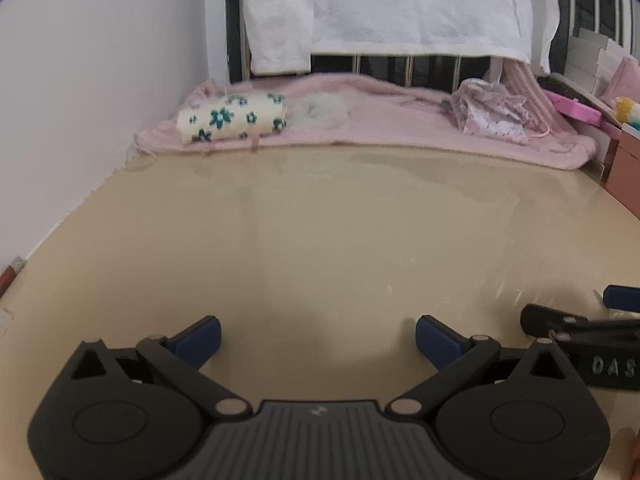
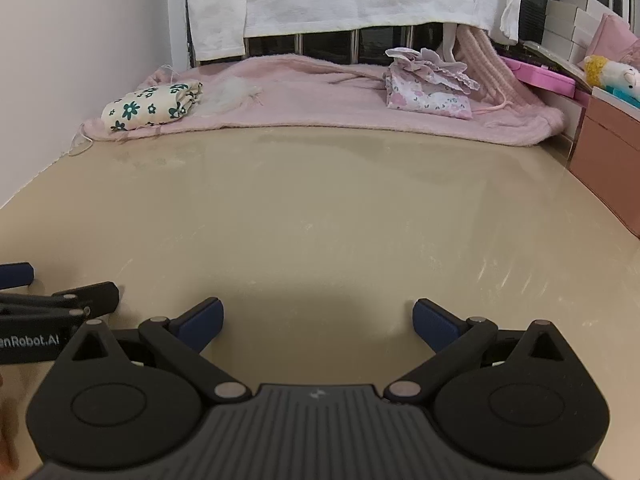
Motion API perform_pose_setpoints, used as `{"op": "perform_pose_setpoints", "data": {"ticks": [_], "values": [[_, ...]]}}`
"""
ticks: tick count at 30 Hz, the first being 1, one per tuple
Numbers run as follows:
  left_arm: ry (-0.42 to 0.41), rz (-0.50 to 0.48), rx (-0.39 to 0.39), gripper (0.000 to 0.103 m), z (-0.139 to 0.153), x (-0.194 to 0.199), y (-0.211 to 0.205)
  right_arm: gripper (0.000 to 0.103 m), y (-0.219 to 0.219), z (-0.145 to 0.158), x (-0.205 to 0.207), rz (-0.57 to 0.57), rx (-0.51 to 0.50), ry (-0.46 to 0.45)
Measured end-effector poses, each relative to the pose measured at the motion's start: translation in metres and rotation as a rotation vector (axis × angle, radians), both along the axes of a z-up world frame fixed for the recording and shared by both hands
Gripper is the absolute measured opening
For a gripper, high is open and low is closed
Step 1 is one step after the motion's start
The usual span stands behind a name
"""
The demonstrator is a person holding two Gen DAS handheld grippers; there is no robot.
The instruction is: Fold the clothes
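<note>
Both the left gripper (image 1: 318, 340) and right gripper (image 2: 318, 322) are spread wide and empty over the bare table (image 2: 320, 208). 2 small garments, one flowered (image 2: 150, 108) and one ruffled (image 2: 430, 84), lie far off on the pink blanket (image 2: 312, 92) (apparently already folded). A reach could snag that blanket and drag both.

Cream roll (image 1: 233, 117) with teal flowers; pink blanket (image 1: 360, 120); beige table (image 1: 320, 232); white towel (image 1: 400, 4).

Black tool (image 1: 318, 340), blue pads (image 1: 200, 338), silver rivets
</note>
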State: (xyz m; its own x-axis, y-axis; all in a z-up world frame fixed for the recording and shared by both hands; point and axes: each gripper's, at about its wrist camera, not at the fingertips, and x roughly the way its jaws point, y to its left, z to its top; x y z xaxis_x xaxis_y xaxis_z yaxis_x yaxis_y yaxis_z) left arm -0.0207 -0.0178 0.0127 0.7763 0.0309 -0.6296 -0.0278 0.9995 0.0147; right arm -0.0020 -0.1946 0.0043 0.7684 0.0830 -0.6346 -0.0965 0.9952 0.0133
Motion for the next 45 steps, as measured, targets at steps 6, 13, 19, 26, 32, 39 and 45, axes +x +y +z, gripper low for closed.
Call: {"op": "perform_pose_setpoints", "data": {"ticks": [6,13,19,26,32,39,45], "values": [[-0.005,-0.002,0.001,0.103,-0.0002,-0.0017,-0.0002,0.103,0.0023,-0.0010,-0.0011,-0.001,-0.003,-0.001],[-0.006,0.006,0.001,0.103,-0.0005,-0.0028,-0.0016,0.102,0.0036,-0.0013,-0.0030,-0.016,-0.001,-0.002],[-0.006,0.005,0.000,0.103,-0.0003,-0.0028,-0.0013,0.102,0.0021,-0.0010,-0.0042,0.000,0.001,-0.002],[-0.006,0.004,0.000,0.103,-0.0003,-0.0027,-0.0009,0.102,0.0021,-0.0006,-0.0039,-0.001,0.000,-0.001],[-0.007,0.003,-0.001,0.103,-0.0008,-0.0026,0.0003,0.102,0.0020,-0.0007,-0.0040,0.000,0.000,-0.001],[-0.007,0.002,-0.001,0.103,-0.0009,-0.0025,0.0005,0.102,0.0022,-0.0006,-0.0041,0.000,0.000,0.000],[-0.007,0.003,0.000,0.103,-0.0008,-0.0027,0.0001,0.102,0.0019,-0.0005,-0.0041,0.000,0.000,0.000]]}}
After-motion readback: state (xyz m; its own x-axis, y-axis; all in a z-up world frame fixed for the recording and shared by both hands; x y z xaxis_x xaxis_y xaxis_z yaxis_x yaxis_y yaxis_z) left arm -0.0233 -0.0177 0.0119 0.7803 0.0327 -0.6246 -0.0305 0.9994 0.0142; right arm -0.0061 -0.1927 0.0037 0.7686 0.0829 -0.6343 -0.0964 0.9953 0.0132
